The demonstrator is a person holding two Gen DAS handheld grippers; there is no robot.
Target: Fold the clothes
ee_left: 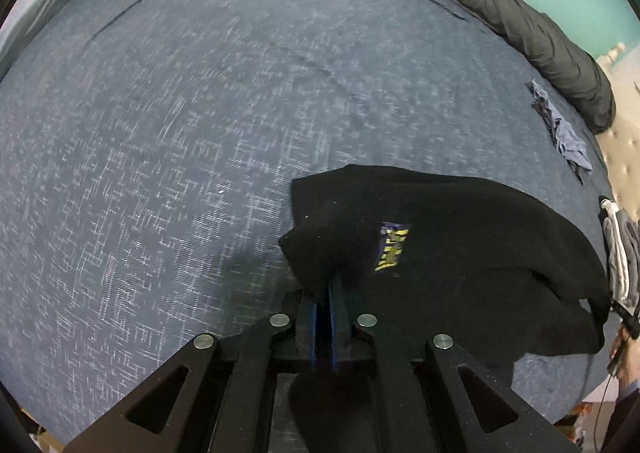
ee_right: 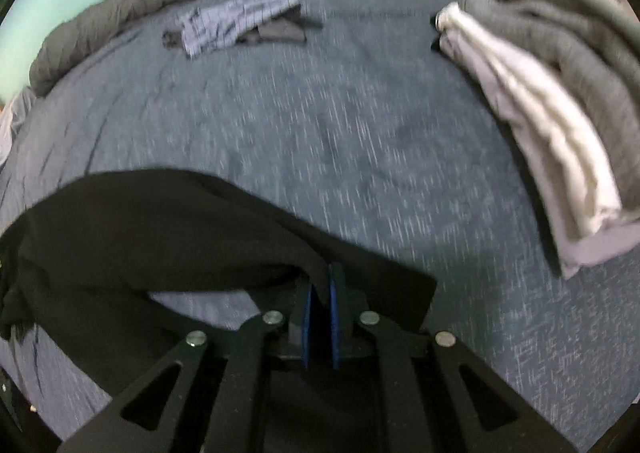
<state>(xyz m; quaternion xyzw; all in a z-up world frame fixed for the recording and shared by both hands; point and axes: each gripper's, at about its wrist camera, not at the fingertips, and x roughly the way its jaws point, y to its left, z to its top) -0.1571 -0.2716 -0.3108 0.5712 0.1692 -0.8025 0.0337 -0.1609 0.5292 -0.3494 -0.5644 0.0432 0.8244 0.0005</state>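
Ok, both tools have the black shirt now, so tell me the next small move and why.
Probably draw the two tools apart and lower the black shirt flat onto the blue bedspread. The left tool and right tool are each shut on an edge of it, yet the cloth between them sags and bunches, with a fold drooping below. The bedspread ahead looks free of clothes.

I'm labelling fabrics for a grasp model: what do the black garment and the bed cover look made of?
Black garment: soft matte knit, probably cotton jersey; it drapes limply and carries a printed logo. Bed cover: woven blue cloth with a heathered, denim-like fleck, matte; fibre unclear.
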